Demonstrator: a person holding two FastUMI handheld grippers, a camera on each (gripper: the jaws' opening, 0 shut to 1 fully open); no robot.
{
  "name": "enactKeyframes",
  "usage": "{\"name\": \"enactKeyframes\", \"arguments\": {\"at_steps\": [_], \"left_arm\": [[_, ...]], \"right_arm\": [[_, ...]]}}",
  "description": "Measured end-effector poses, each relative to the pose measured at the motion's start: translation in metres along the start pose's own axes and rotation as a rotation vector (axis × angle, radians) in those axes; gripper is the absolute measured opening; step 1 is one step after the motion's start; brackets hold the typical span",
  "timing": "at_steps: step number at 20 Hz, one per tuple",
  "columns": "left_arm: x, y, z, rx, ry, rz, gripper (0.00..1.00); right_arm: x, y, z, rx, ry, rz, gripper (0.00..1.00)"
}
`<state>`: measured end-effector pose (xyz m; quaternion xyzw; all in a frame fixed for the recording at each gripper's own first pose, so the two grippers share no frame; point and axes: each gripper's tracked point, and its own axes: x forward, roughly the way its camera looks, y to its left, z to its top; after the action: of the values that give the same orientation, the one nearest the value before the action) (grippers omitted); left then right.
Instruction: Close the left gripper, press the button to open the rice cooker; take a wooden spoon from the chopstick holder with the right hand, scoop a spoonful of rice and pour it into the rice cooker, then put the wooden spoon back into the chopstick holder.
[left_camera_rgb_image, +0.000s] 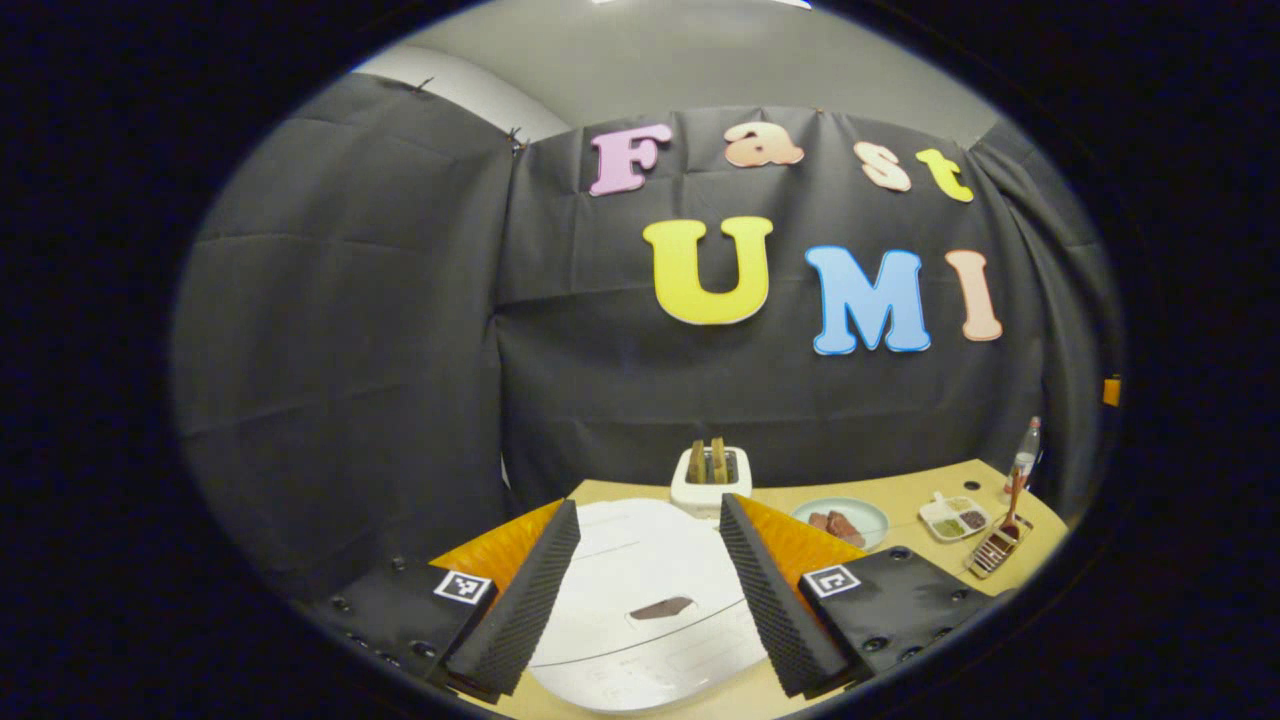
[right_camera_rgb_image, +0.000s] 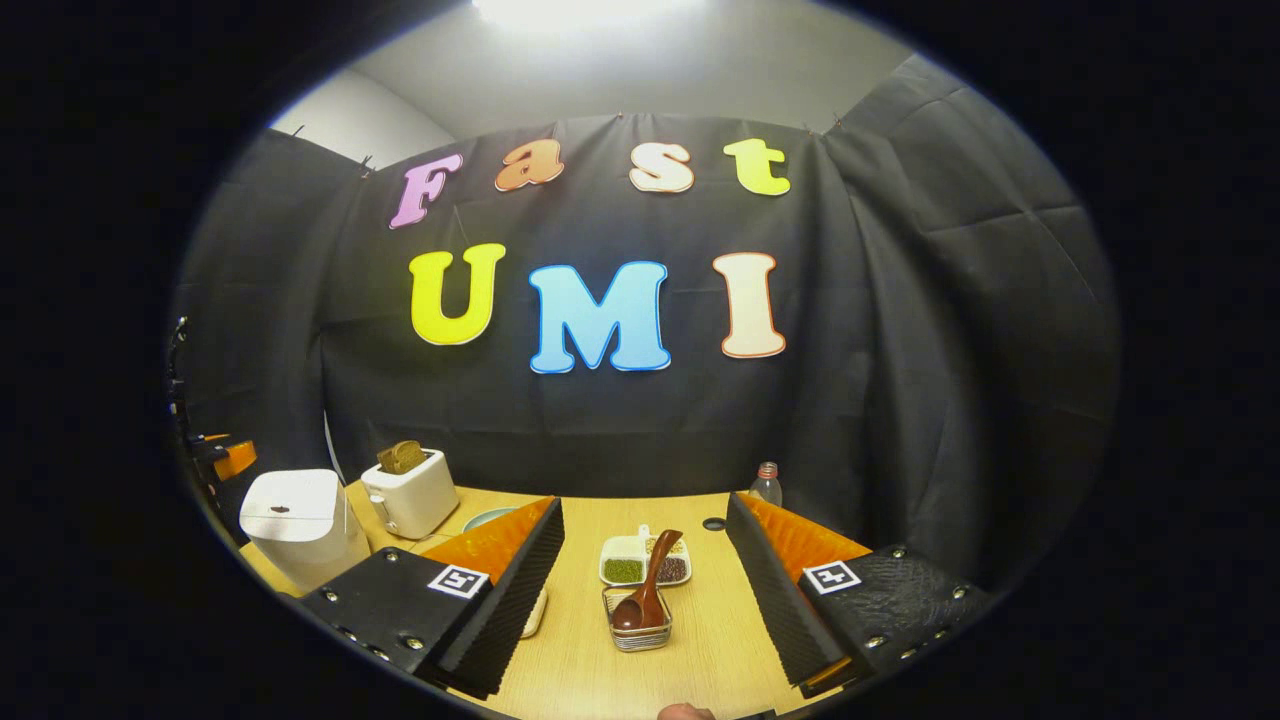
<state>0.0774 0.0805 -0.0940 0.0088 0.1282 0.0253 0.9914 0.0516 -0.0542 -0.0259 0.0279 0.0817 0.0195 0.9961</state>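
The white rice cooker (left_camera_rgb_image: 640, 560) lies right under my left gripper (left_camera_rgb_image: 650, 502), whose fingers stand wide apart on either side of its closed lid. A small dark button (left_camera_rgb_image: 662, 607) sits on the lid between them. In the right gripper view the cooker (right_camera_rgb_image: 300, 525) stands at the far left. My right gripper (right_camera_rgb_image: 645, 500) is open and holds nothing. Ahead of it, between the fingers, a brown wooden spoon (right_camera_rgb_image: 648, 585) leans in a small wire chopstick holder (right_camera_rgb_image: 638, 632). Just behind is a white divided dish (right_camera_rgb_image: 645, 560) of green, dark and pale grains.
A white toaster (left_camera_rgb_image: 710, 480) with bread stands behind the cooker, beside a pale plate (left_camera_rgb_image: 842, 520) of brown pieces. A small bottle (right_camera_rgb_image: 766, 483) stands at the table's back edge near the black cloth wall. The wooden table (right_camera_rgb_image: 700, 650) ends close on the right.
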Motion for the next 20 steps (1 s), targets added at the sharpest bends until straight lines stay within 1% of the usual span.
{"name": "enactKeyframes", "arguments": {"at_steps": [4, 5, 6, 10, 11, 12, 13, 14, 15, 16, 17, 19, 20], "left_arm": [[-0.043, -0.014, 0.06, 0.035, -0.148, 0.003, 0.97], [-0.055, -0.016, 0.069, 0.048, -0.176, 0.008, 1.0], [-0.066, -0.02, 0.077, 0.057, -0.194, 0.008, 0.97], [-0.093, -0.043, 0.075, 0.044, -0.208, -0.012, 0.97], [-0.095, -0.048, 0.072, 0.047, -0.198, -0.021, 0.92], [-0.098, -0.052, 0.07, 0.052, -0.191, -0.025, 0.97], [-0.101, -0.055, 0.069, 0.052, -0.19, -0.029, 0.96], [-0.103, -0.057, 0.071, 0.045, -0.196, -0.032, 0.96], [-0.107, -0.056, 0.074, 0.037, -0.203, -0.029, 1.0], [-0.108, -0.055, 0.076, 0.028, -0.204, -0.028, 0.96], [-0.11, -0.053, 0.075, 0.022, -0.202, -0.025, 1.0], [-0.112, -0.044, 0.075, 0.021, -0.198, -0.01, 1.0], [-0.114, -0.036, 0.075, 0.02, -0.198, 0.0, 0.96]], "right_arm": [[-0.015, 0.005, 0.03, -0.011, -0.093, -0.01, 0.99], [-0.021, 0.007, 0.037, -0.016, -0.116, -0.014, 0.99], [-0.026, 0.01, 0.044, -0.021, -0.136, -0.014, 0.99], [-0.036, 0.023, 0.055, -0.025, -0.18, -0.005, 0.99], [-0.037, 0.025, 0.057, -0.026, -0.19, -0.002, 0.99], [-0.036, 0.025, 0.059, -0.027, -0.2, -0.006, 0.99], [-0.035, 0.026, 0.059, -0.025, -0.206, -0.009, 0.99], [-0.034, 0.028, 0.059, -0.019, -0.205, -0.003, 0.95], [-0.033, 0.031, 0.058, -0.015, -0.198, 0.006, 0.99], [-0.031, 0.034, 0.057, -0.012, -0.191, 0.011, 0.99], [-0.028, 0.036, 0.058, -0.009, -0.187, 0.015, 0.99], [-0.024, 0.045, 0.06, -0.001, -0.188, 0.033, 0.99], [-0.023, 0.049, 0.062, -0.001, -0.194, 0.042, 0.99]]}}
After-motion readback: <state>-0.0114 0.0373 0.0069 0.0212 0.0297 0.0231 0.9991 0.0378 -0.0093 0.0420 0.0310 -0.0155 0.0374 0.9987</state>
